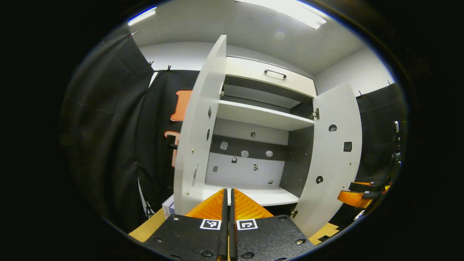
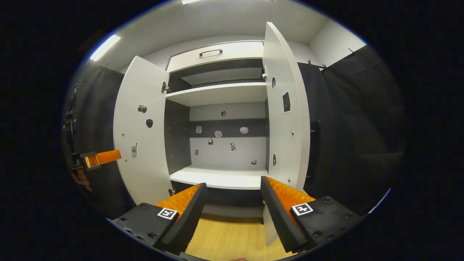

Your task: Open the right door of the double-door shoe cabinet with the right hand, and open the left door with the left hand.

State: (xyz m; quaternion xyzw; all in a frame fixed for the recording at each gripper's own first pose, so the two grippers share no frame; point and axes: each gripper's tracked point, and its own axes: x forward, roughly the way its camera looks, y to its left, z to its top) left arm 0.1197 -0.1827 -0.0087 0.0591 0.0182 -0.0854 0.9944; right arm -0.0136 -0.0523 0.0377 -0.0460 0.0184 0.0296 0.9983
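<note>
The white shoe cabinet [image 1: 261, 116] stands with both doors swung out. In the left gripper view, the left door [image 1: 197, 137] is edge-on just beyond my left gripper [image 1: 230, 190], which is shut with nothing between its fingers. The right door [image 1: 331, 156] hangs open at the right, and the right gripper [image 1: 357, 195] shows past it. In the right gripper view, my right gripper [image 2: 232, 182] is open low before the cabinet [image 2: 217, 95]. The lower edge of the right door [image 2: 286, 112] sits beside its right finger. The left door [image 2: 139, 134] is wide open, with the left gripper [image 2: 99, 158] beside it.
A closed drawer with a dark handle [image 2: 210, 52] tops the cabinet. Small stickers dot the back panel [image 2: 224, 145] and both doors' inner faces. Black cloth [image 1: 108, 145] hangs on either side. A wooden floor [image 2: 232, 235] lies below, and a small box [image 1: 168, 208] rests by the left door.
</note>
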